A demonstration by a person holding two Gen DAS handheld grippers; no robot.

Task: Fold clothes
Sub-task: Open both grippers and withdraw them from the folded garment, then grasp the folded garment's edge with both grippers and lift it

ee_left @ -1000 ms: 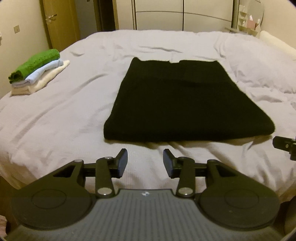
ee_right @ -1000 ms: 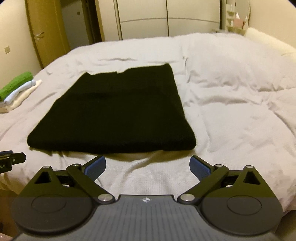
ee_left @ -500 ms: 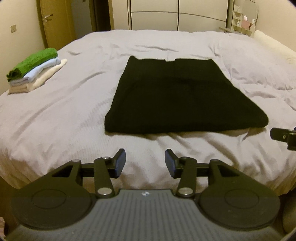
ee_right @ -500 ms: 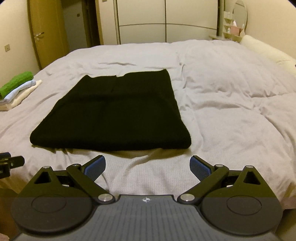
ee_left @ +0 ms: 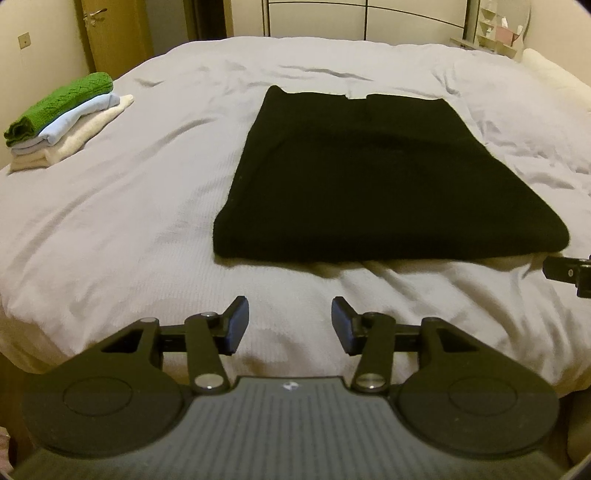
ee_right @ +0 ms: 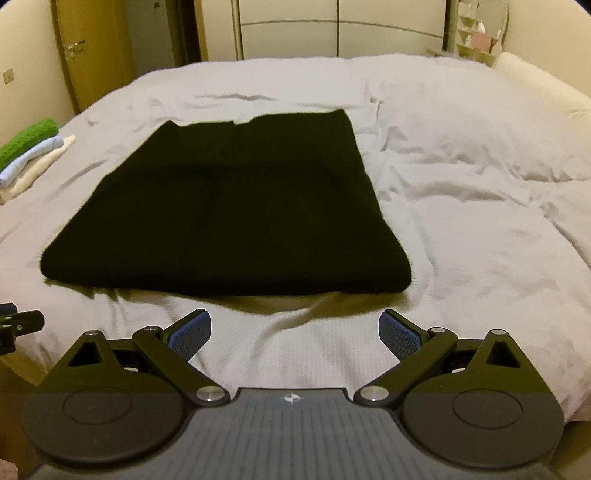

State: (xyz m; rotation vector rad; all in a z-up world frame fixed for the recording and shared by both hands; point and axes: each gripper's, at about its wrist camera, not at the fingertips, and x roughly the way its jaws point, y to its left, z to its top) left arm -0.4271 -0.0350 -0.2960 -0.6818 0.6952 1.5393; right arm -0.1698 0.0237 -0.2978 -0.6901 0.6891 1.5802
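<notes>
**Black garment folded on the bed, both grippers empty**

The left hand-held gripper [ee_left: 287, 320] hangs over the near edge of the bed [ee_left: 110, 229], its jaws parted with only bedcover between them; they have just been opening a little. The black garment [ee_left: 354, 177] lies flat ahead of it and slightly to its right, folded into a broad rectangle, its near folded edge a short way beyond the fingertips and not touching them. Far off to this gripper's left, near the bed's edge, sits a stack [ee_left: 62, 122] of folded clothes: green on top, pale blue under it, cream at the bottom.

The right hand-held gripper [ee_right: 294, 330] has its jaws spread wide, nothing between the blue pads [ee_right: 190, 334]. The garment [ee_right: 236, 206] lies ahead of it and mostly to its left, its near right corner just beyond the fingertips. The stack [ee_right: 29, 155] shows at the far left of this view.

Each gripper's tip shows at the edge of the other's view, level with the garment's near edge. A door [ee_right: 92, 51] and wardrobe [ee_right: 332, 26] stand beyond the bed.
</notes>
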